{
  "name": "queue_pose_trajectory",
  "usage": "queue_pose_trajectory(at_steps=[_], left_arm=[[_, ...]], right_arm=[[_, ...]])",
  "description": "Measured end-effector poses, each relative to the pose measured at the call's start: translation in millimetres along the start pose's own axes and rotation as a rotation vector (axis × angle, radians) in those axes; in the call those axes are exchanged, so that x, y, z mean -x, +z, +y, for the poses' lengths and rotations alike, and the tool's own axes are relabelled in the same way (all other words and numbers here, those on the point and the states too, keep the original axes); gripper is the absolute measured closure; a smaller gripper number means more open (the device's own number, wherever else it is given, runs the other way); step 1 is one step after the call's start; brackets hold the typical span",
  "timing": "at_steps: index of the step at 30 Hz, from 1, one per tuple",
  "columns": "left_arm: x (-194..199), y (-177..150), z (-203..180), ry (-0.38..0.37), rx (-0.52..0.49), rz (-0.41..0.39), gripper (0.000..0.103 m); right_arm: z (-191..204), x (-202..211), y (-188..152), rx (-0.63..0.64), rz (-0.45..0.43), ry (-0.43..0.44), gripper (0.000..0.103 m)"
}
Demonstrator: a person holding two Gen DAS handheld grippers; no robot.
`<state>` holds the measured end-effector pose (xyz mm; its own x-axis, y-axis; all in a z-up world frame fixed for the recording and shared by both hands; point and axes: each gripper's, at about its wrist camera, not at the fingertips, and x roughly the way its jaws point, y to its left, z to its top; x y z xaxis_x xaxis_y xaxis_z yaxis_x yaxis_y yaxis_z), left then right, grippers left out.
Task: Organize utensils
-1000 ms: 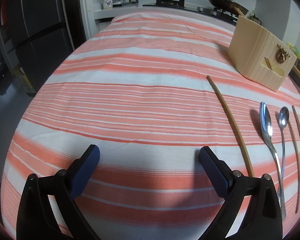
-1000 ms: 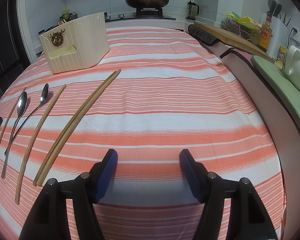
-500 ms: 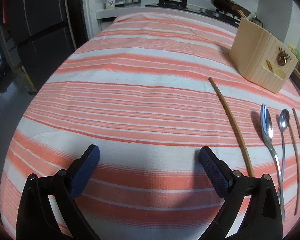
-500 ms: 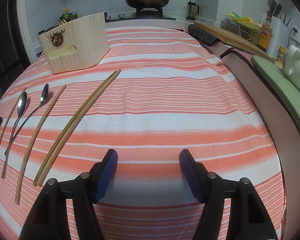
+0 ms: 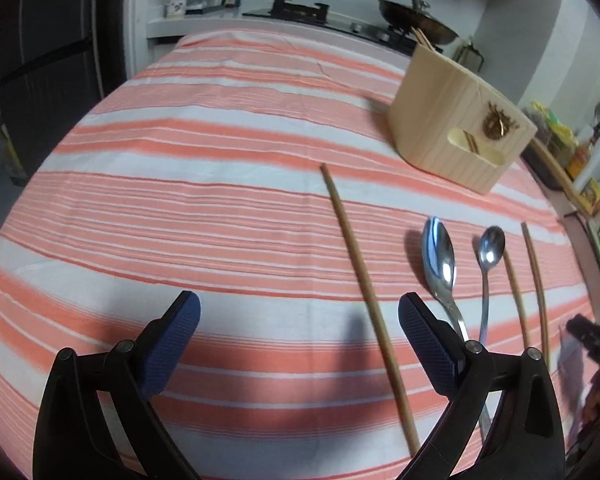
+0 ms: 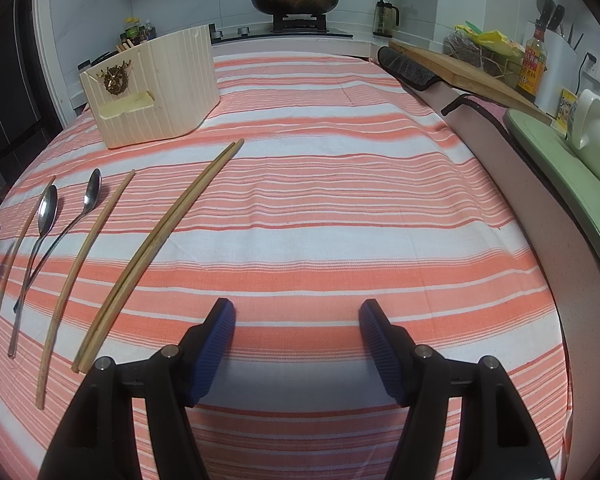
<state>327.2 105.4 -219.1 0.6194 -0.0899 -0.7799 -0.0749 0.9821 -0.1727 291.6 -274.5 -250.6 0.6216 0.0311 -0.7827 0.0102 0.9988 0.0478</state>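
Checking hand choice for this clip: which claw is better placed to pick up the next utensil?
Left, probably. The left claw is open with a single chopstick lying between its fingers and the large spoon right beside it. The right claw is open over bare cloth, with the paired chopsticks off to its side.

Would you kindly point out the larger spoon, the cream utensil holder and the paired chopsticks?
larger spoon (image 5: pixel 439 258): left wrist view, on its bowl.
cream utensil holder (image 6: pixel 180 80): right wrist view, on its ribbed side wall.
paired chopsticks (image 6: pixel 168 226): right wrist view, about mid-length.
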Motion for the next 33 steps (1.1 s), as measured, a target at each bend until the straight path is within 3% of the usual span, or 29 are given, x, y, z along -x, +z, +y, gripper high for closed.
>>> queue_pose_trajectory(at_steps=[5, 12, 20, 25, 26, 27, 29, 30, 31, 33], left_arm=[[-13, -6, -36, 0.088, -0.115, 0.002, 0.004], [-19, -13, -38, 0.135, -0.12, 0.004, 0.004], [-22, -14, -36, 0.135, -0.105, 0.014, 0.003], [-24, -13, -38, 0.146, -0.112, 0.018, 0.004], [-22, -13, -40, 0.136, -0.122, 0.015, 0.013], [-20, -14, -42, 0.121, -0.133, 0.007, 0.02], [-13, -18, -46, 0.104, -0.157, -0.002, 0.055], [-10, -20, -49, 0.104, -0.168, -0.005, 0.064], [-8, -22, -49, 0.081, -0.172, 0.002, 0.088], [-4, -25, -46, 0.061, -0.151, 0.013, 0.095]], right_arm=[[33, 6, 18, 0.011, 0.008, 0.093, 0.036], [62, -26, 21, -0.026, 0.08, 0.043, 0.036], [72, -27, 17, 0.033, 0.078, -0.075, 0.038], [75, -24, 16, 0.073, 0.035, -0.091, 0.038], [76, -23, 17, 0.085, 0.024, -0.087, 0.051], [76, -22, 18, 0.092, 0.022, -0.086, 0.071], [75, -20, 17, 0.1, 0.026, -0.095, 0.096], [72, -18, 17, 0.098, 0.026, -0.087, 0.095], [69, -16, 15, 0.094, 0.026, -0.084, 0.095], [57, -13, 13, 0.082, 0.019, -0.096, 0.096]])
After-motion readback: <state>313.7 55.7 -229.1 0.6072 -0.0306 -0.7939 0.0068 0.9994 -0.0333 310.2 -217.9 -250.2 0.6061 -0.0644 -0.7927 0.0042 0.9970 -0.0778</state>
